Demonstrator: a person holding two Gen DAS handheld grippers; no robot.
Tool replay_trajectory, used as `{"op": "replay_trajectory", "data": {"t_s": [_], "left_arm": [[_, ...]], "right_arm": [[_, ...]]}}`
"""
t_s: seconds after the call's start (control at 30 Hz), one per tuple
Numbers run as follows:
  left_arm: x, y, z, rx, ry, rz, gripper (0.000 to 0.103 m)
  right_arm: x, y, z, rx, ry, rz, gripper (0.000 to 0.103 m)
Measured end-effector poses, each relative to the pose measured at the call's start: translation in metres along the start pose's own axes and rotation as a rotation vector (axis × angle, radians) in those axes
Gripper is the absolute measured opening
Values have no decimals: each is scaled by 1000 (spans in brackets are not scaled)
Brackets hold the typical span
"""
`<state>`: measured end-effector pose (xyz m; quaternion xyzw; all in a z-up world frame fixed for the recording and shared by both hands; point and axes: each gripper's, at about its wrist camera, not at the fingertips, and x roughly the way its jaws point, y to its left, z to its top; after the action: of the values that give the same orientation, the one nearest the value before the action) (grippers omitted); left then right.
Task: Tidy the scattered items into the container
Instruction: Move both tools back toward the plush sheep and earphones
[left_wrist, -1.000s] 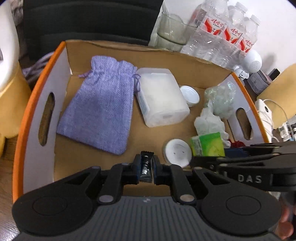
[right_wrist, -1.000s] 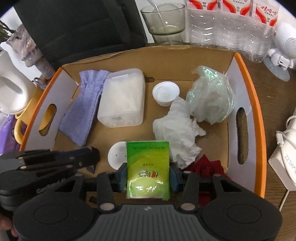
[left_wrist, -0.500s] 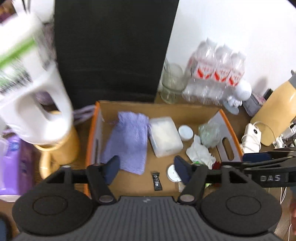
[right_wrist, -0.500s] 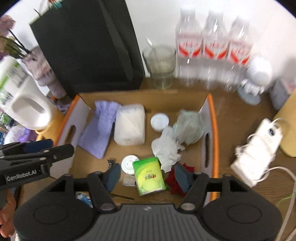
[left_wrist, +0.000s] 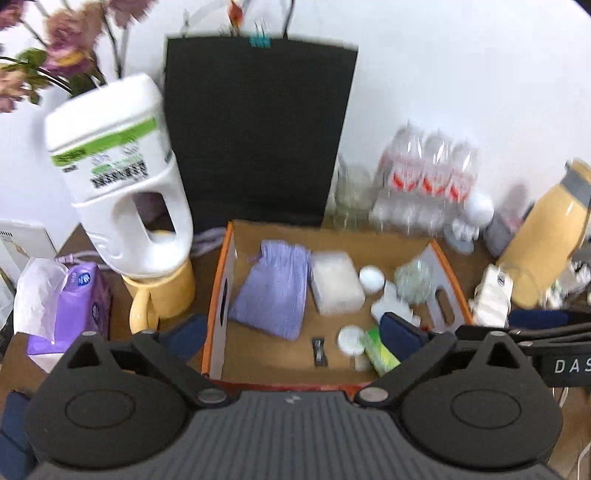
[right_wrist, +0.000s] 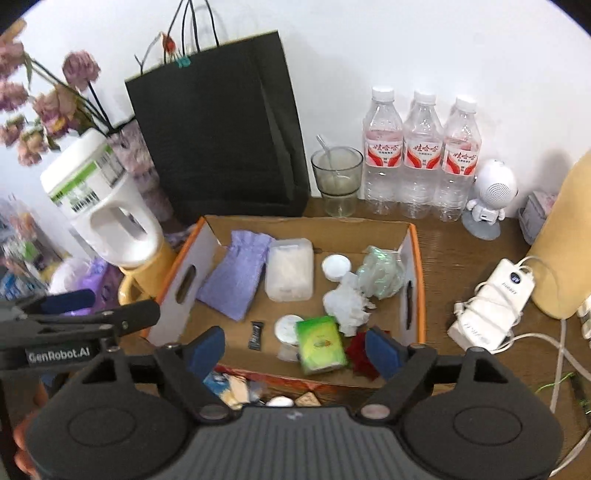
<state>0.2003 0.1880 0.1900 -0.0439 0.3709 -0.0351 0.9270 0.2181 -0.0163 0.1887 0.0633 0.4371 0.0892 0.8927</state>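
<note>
An open cardboard box with orange edges and white side panels (right_wrist: 413, 280) sits in the middle of a cluttered wooden table (right_wrist: 461, 258). This is the container, and it already holds the gathered items. On its floor, far left, lies a lavender woven drawstring pouch (right_wrist: 236, 277), with a frosted white plastic tub (right_wrist: 290, 273) just to its right. A small white round lid (right_wrist: 336, 266) lies right of the tub, then a crumpled iridescent plastic wrapper (right_wrist: 382, 275) and a wad of white tissue (right_wrist: 349, 304). Along the near side, from left to right, are a small black wrapped stick (right_wrist: 255, 335), a white round cap (right_wrist: 288, 326), a green tissue packet (right_wrist: 320, 344) and a bit of dark red material (right_wrist: 360, 354).

The left gripper (left_wrist: 291, 334) and the right gripper (right_wrist: 295, 349) are both above the near edge of the box. Their jaws are opening, with nothing between the blue pads.

Near the front wall of the box, outside it, a few small wrapped pieces (right_wrist: 236, 387) lie on the table, partly hidden by the right gripper. They appear to be what is left to collect. To do that well, approach one piece at a time from above with the jaws wide. Keep the two tools apart, since they sit close together.

Beyond the box stand a black paper bag (right_wrist: 221, 140), three clear water bottles (right_wrist: 421, 155) and a glass tumbler (right_wrist: 337, 177). A white jug (right_wrist: 99, 199) stands to the left.
</note>
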Motion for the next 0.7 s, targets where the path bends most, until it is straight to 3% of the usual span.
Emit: {"op": "replay_trajectory", "data": {"t_s": [0.13, 0.27, 0.37, 0.6, 0.7], "left_arm": [[-6, 1, -36, -13, -135, 18, 103], [-17, 6, -76, 1, -345, -10, 103], [-17, 1, -98, 56, -454, 22, 103], [-8, 7, -111, 65, -455, 37, 103], [-17, 15, -134, 75, -448, 53, 103]], "right_arm": [[3, 0, -29, 18, -112, 46, 85], [0, 7, -69, -76, -351, -19, 86], [7, 5, -98, -132, -476, -6, 87], [24, -11, -119, -79, -508, 13, 86], [18, -14, -135, -66, -507, 1, 86]]}}
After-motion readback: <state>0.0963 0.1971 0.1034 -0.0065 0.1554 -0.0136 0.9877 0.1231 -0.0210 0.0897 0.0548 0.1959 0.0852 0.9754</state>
